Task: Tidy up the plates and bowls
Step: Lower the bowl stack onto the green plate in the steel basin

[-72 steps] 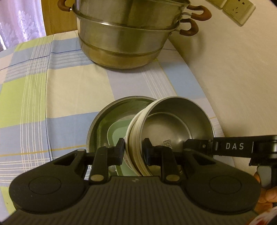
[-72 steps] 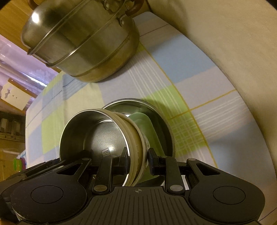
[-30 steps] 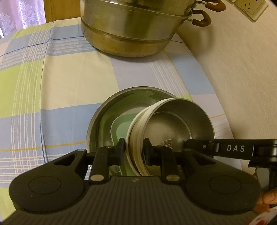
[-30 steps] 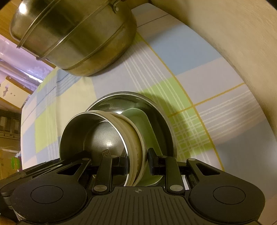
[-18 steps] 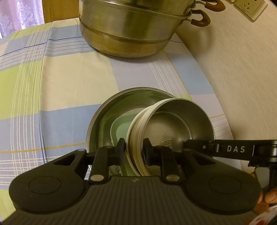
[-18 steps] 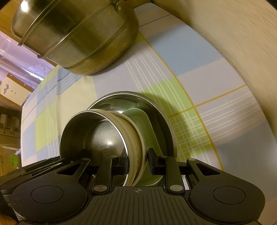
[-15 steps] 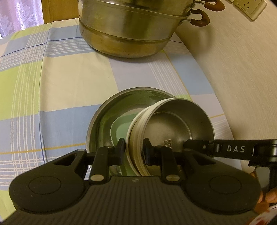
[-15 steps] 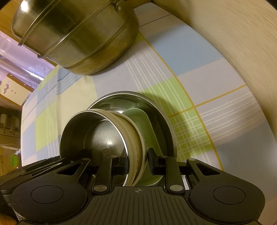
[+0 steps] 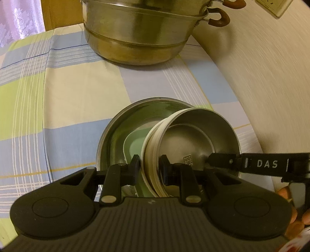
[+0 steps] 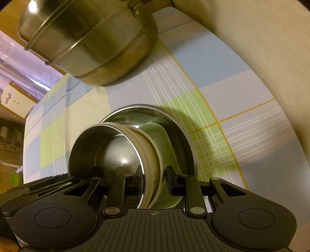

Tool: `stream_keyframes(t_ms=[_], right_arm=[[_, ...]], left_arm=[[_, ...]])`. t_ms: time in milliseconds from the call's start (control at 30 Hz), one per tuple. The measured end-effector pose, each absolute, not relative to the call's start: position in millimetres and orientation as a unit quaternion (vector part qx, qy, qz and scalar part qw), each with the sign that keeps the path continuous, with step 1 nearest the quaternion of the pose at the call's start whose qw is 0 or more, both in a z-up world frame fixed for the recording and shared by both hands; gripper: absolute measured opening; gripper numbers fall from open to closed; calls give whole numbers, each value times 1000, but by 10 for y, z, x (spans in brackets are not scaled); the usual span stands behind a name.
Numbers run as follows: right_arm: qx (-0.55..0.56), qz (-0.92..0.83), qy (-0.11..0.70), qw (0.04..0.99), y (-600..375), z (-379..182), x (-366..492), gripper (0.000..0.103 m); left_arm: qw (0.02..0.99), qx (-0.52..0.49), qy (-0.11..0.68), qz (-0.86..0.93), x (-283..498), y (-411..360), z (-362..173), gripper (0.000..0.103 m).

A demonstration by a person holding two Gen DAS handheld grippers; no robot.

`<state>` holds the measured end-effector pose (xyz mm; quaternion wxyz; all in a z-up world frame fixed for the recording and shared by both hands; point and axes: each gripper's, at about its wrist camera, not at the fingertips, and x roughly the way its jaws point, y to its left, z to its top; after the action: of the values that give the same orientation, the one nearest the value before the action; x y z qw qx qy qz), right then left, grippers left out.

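left wrist view: the left gripper (image 9: pixel 149 168) clamps the near rim of a small steel bowl (image 9: pixel 195 143), one finger outside its cream outer wall, the other inside. the bowl is tilted, its mouth turned toward the right gripper (image 9: pixel 208 161), whose black finger, marked das, reaches in from the right edge and meets the bowl's inner wall. the bowl sits over a wider steel basin (image 9: pixel 116 133) that rests on a checked cloth (image 9: pixel 73 91) of blue, green and cream squares. a pale green dish (image 9: pixel 133 145) lies inside the basin, under and beside the bowl. a large two-tier steel pot (image 9: pixel 139 36) with brown handles stands farther back on the cloth, well apart from the basin, near a beige wall (image 9: pixel 261 77). a wall socket (image 9: pixel 275 5) shows at the top right corner. fingertips of the person's right hand (image 9: pixel 284 193) show behind the das finger.

right wrist view: the right gripper (image 10: pixel 154 182) also grips the bowl (image 10: pixel 108 147) by its rim, one finger inside, one against the cream wall, with the green dish (image 10: pixel 164 139) and basin (image 10: pixel 186 135) behind it. the left gripper (image 10: pixel 58 179) enters from the lower left and meets the bowl's rim. the pot (image 10: pixel 93 38) looms at the top, and the cloth (image 10: pixel 222 91) runs up to the wall (image 10: pixel 261 29).
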<state>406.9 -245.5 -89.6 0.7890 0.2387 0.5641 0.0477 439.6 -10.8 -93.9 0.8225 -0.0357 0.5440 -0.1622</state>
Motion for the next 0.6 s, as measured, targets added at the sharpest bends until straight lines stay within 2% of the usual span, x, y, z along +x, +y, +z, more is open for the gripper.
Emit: stream_keyframes(t_ms=[600], right_arm=[[227, 44, 537, 811, -2413, -856, 3930, 24]], left_arm=[[825, -2, 532, -188, 4385, -122, -934, 19]])
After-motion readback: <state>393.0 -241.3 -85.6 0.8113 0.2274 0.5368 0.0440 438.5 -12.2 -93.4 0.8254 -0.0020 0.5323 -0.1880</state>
